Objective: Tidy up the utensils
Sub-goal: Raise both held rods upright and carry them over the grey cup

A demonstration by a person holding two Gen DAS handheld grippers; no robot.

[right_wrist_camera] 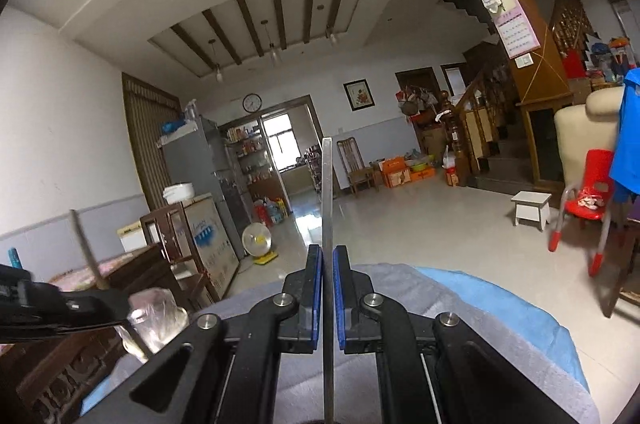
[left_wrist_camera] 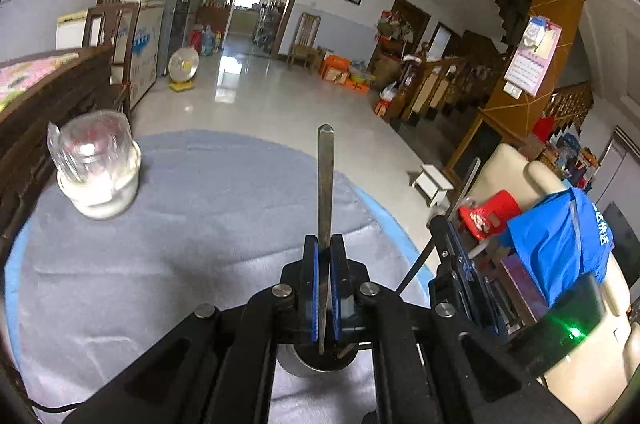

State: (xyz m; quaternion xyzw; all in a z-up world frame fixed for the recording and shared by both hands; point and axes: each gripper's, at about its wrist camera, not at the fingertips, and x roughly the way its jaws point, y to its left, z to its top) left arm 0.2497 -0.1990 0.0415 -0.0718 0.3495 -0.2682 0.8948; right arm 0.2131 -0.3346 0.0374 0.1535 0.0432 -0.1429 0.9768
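Grey cloth [left_wrist_camera: 180, 244] is covering the round table; tiled room behind. Left gripper [left_wrist_camera: 325, 244] is clamping a steel utensil handle [left_wrist_camera: 325, 180], long axis pointing 12 o'clock. Right gripper [right_wrist_camera: 328, 256] is clamping another handle [right_wrist_camera: 327, 192], likewise 12 o'clock. Jar [left_wrist_camera: 98, 168] is sitting at 10 o'clock.

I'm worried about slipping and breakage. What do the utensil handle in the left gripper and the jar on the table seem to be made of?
The utensil handle looks like brushed metal, probably stainless steel: flat, grey, dull sheen. The jar seems to be clear glass holding something white, its top wrapped in crinkled clear plastic film; it could be plastic instead.
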